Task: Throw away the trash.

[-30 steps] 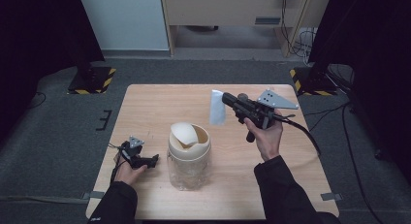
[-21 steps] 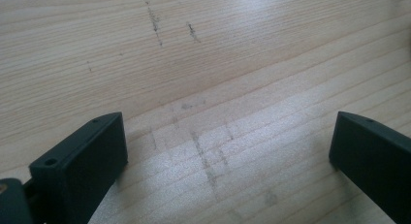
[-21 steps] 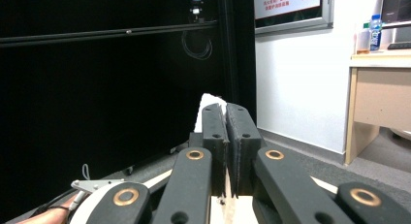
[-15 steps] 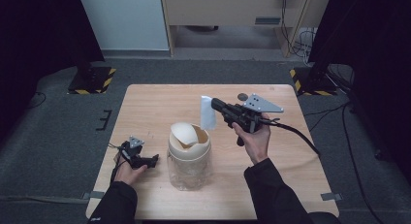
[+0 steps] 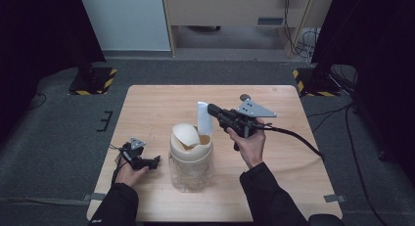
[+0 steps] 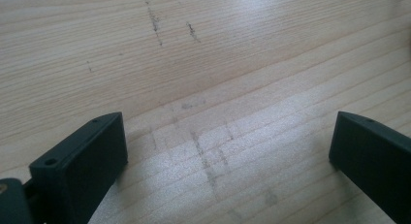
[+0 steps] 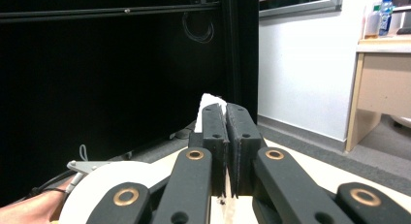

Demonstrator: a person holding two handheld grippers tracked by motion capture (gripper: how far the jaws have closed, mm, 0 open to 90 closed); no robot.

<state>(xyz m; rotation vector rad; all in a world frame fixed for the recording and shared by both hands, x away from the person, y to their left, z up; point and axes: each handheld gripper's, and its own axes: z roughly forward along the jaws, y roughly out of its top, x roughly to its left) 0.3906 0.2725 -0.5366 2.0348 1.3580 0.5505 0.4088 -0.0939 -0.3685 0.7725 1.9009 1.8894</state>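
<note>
your right gripper (image 5: 211, 110) pinches a white folded paper piece (image 5: 204, 118) just above the clear jar's cream swing-lid (image 5: 185, 135), near the desk's front edge; dropping it in looks unfinished; your left gripper (image 5: 155, 160), jaws apart, rests empty toward the front-left corner.
</note>
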